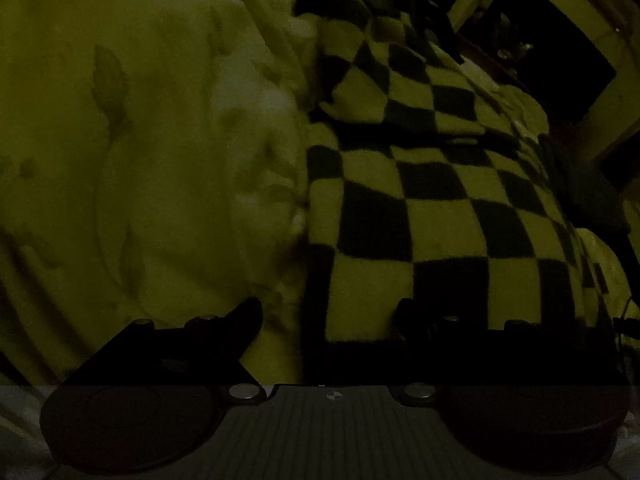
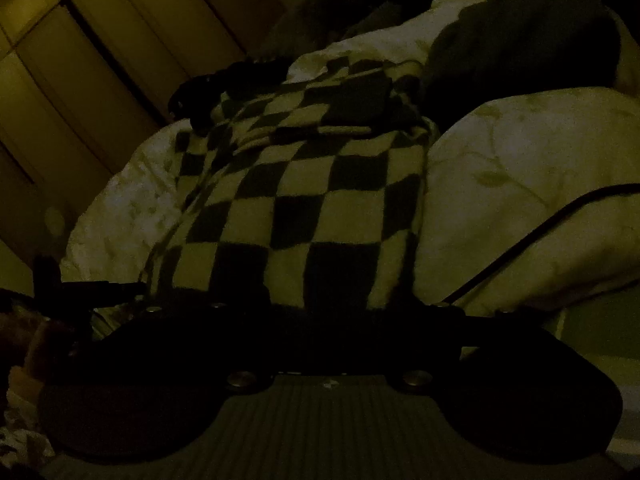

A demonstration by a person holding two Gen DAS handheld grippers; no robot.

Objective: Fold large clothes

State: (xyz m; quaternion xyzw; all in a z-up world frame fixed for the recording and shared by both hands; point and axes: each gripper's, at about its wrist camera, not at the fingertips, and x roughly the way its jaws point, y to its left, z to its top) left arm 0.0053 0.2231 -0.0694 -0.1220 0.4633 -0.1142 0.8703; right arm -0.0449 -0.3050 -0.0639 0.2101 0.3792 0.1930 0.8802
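Observation:
The room is very dark. A black-and-white checkered fleece garment [image 1: 440, 200] lies spread on a pale floral bed cover [image 1: 140, 140]. It also shows in the right wrist view [image 2: 304, 208], with its far end bunched up. My left gripper [image 1: 328, 320] is open at the garment's near left edge; its left finger [image 1: 244, 316] is over the cover and its right finger [image 1: 412, 316] over the checks. My right gripper [image 2: 336, 304] sits at the garment's near hem; its dark fingers blend with the cloth, so I cannot tell how the jaws stand.
A dark pillow or bundle [image 2: 520, 36] lies at the far right of the bed. A black cable [image 2: 540, 236] crosses the cover on the right. Wardrobe doors [image 2: 100, 60] stand to the left. A dark screen [image 1: 540, 52] hangs on the far wall.

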